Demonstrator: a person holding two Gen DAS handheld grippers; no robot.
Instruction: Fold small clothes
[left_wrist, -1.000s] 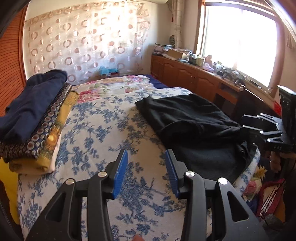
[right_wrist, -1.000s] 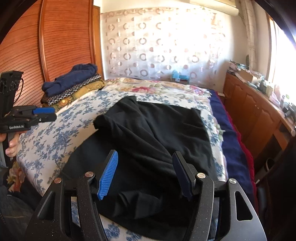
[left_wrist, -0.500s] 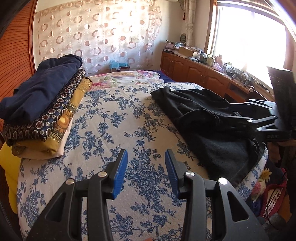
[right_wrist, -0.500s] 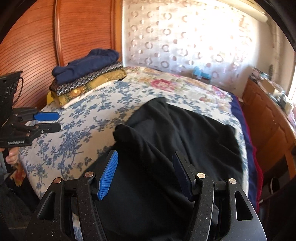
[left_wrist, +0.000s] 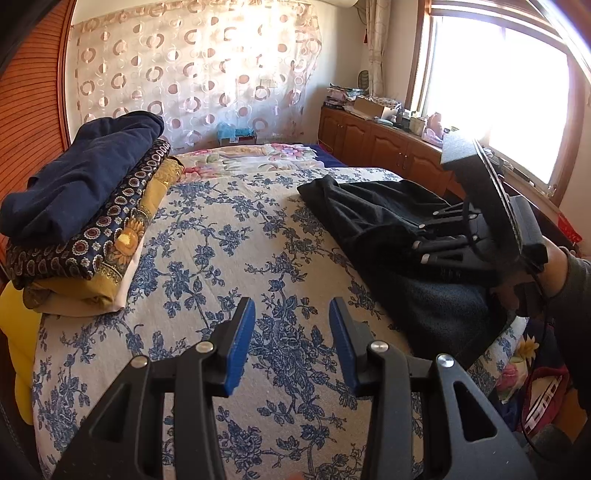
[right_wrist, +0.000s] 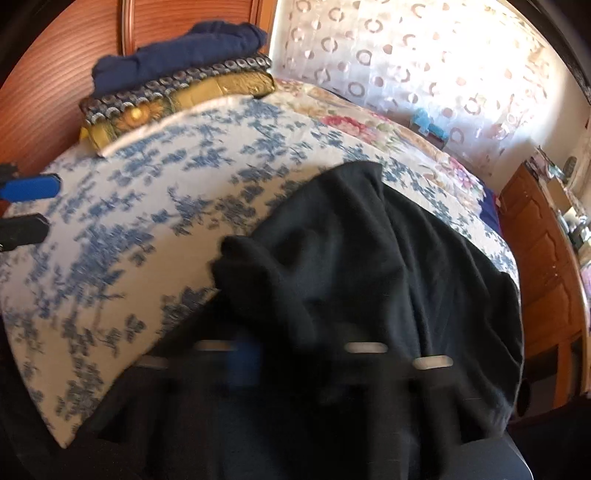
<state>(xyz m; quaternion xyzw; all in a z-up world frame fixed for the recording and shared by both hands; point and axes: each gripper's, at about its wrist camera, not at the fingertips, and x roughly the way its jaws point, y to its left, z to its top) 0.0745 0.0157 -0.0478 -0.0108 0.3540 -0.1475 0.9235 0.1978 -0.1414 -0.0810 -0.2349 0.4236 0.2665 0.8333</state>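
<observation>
A black garment (left_wrist: 373, 218) lies crumpled on the right half of the blue-flowered bedspread (left_wrist: 229, 266). My right gripper (left_wrist: 413, 236), held by a hand in a dark sleeve, presses down into its near part. In the blurred right wrist view its jaws have come together in a fold of the black garment (right_wrist: 369, 266), at the right gripper (right_wrist: 295, 350). My left gripper (left_wrist: 291, 332) hovers open over bare bedspread left of the garment, with nothing between its blue pads. From the right wrist view, the left gripper (right_wrist: 46, 208) sits at the far left edge.
A stack of folded clothes (left_wrist: 85, 199), navy on top of patterned and yellow pieces, sits at the bed's left side by a wooden panel. Wooden cabinets (left_wrist: 380, 147) with clutter run under the window on the right. A patterned curtain (left_wrist: 192, 74) hangs behind the bed.
My right gripper dropped and rolled toward the near part of the black garment, and its jaws went from wide open to closed in the cloth. The left gripper stayed nearly still.
</observation>
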